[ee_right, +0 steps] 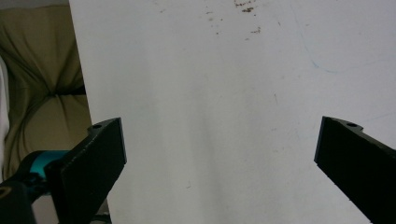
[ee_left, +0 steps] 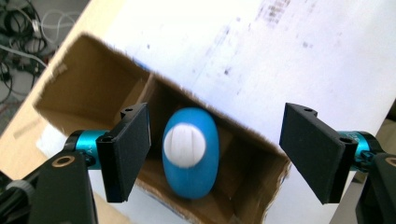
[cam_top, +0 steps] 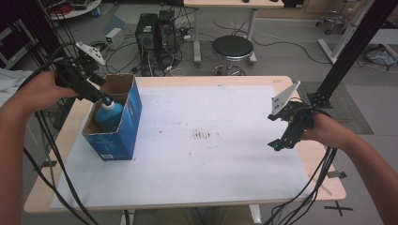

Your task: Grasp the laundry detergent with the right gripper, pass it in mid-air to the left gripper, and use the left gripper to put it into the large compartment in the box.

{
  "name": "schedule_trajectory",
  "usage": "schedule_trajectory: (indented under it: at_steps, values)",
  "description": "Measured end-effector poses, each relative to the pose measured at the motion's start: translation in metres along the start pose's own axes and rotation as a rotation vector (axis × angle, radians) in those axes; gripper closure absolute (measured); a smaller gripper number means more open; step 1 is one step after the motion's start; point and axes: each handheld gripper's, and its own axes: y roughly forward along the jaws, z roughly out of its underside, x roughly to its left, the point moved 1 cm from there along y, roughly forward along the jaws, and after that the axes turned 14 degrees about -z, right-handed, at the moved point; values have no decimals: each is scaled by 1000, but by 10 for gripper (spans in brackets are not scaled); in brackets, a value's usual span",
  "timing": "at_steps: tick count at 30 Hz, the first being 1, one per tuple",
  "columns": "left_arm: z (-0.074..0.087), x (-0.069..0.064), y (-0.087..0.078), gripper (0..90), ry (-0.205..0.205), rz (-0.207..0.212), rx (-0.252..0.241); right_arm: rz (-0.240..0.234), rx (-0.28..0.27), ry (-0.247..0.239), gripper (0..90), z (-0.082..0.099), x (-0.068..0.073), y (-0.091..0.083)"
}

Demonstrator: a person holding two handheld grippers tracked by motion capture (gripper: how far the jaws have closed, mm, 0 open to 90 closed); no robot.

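A blue bottle [cam_top: 109,115] with a white cap [ee_left: 184,145] stands upright inside an open blue cardboard box [cam_top: 131,123] at the left of the table. My left gripper [cam_top: 100,95] hovers just above the box's opening, over the bottle's cap. In the left gripper view it [ee_left: 217,156] is open: the pads stand apart on either side of the bottle [ee_left: 191,158] and clear of it. My right gripper [cam_top: 280,141] hangs over the right side of the white sheet [ee_right: 224,107]. Its jaws [ee_right: 219,163] are wide open with nothing between them.
A white sheet [cam_top: 206,140] with a few brown stains covers most of the wooden table [cam_top: 281,80]. Cables trail from both grippers over the table's near edge. Beyond the table stand a black stool [cam_top: 232,48], computer towers [cam_top: 155,33] and a black frame post [cam_top: 349,51].
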Motion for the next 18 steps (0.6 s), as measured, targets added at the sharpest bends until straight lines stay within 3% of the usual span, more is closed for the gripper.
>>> schedule_trajectory:
  at_steps: [7,10,13,18]
  values:
    - [-22,-3,-4,247,30,39,-28,4,-5,2,11,0,0,-2]
    - [-31,-4,2,247,31,72,-33,7,-7,4,12,0,1,-3]
    - [-42,-5,11,247,22,74,-24,8,-9,9,11,0,1,-3]
    - [-64,-15,25,247,87,109,-29,11,-11,10,11,1,1,-4]
